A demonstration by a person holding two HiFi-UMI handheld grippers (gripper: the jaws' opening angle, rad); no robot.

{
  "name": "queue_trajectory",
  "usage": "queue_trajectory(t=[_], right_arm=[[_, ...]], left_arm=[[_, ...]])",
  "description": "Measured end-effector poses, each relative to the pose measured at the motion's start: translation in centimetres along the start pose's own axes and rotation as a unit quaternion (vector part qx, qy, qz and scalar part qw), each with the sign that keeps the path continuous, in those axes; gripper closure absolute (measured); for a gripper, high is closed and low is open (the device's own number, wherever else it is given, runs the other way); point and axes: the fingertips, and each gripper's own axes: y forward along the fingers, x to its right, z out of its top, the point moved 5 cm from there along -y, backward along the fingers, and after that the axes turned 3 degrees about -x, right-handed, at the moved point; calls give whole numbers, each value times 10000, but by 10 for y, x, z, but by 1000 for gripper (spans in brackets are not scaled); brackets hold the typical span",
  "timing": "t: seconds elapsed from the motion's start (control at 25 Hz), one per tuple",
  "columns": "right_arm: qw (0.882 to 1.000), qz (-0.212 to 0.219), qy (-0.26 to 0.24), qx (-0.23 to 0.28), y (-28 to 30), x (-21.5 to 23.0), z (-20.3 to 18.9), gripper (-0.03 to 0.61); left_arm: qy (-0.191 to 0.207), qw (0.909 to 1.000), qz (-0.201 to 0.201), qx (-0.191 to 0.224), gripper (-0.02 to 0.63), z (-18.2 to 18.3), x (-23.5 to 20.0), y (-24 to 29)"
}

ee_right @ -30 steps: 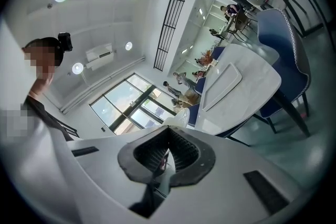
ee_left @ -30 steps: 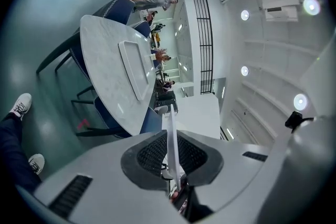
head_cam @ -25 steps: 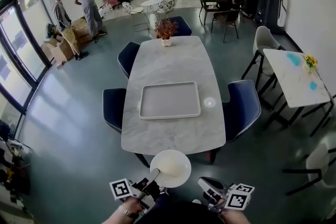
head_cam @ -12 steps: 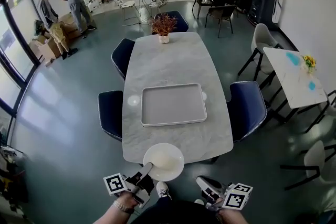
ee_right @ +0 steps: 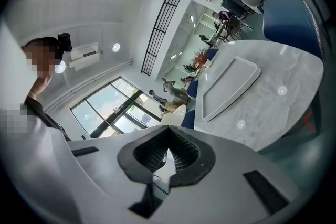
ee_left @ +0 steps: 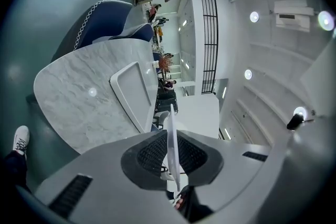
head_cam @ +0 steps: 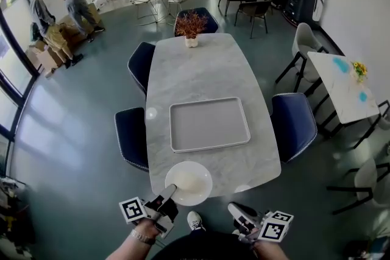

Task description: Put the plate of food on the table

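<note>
A round white plate (head_cam: 189, 182) with a pale heap on it hangs over the near end of the marble table (head_cam: 210, 64). My left gripper (head_cam: 169, 194) is shut on the plate's near rim. In the left gripper view the plate (ee_left: 171, 134) stands edge-on, pinched between the pads of the left gripper (ee_left: 172, 139). My right gripper (head_cam: 235, 212) hangs to the right of the plate, short of the table, shut with nothing in it. The right gripper view shows the right gripper (ee_right: 168, 132) with its jaws together and the plate (ee_right: 175, 113) beyond them.
A grey rectangular tray (head_cam: 209, 124) lies in the middle of the table, just beyond the plate. A potted plant (head_cam: 191, 26) stands at the far end. Navy chairs (head_cam: 132, 137) flank the table. A white side table (head_cam: 342, 88) stands at the right. People stand at the back left.
Both grippers and the plate have moved forward. The plate, earlier mostly short of the table's near edge, now hangs over the tabletop. Grip unchanged.
</note>
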Motion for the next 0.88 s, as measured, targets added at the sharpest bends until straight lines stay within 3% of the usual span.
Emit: queue_trajectory(t=[0.52, 0.88], right_arm=[[9998, -149, -111, 42, 50, -14, -6, 566], [9998, -107, -25, -144, 60, -3, 4, 566]], left_arm=[[21, 10000, 13, -39, 577, 63, -11, -15], [-62, 9998, 112, 144, 577, 76, -19, -6]])
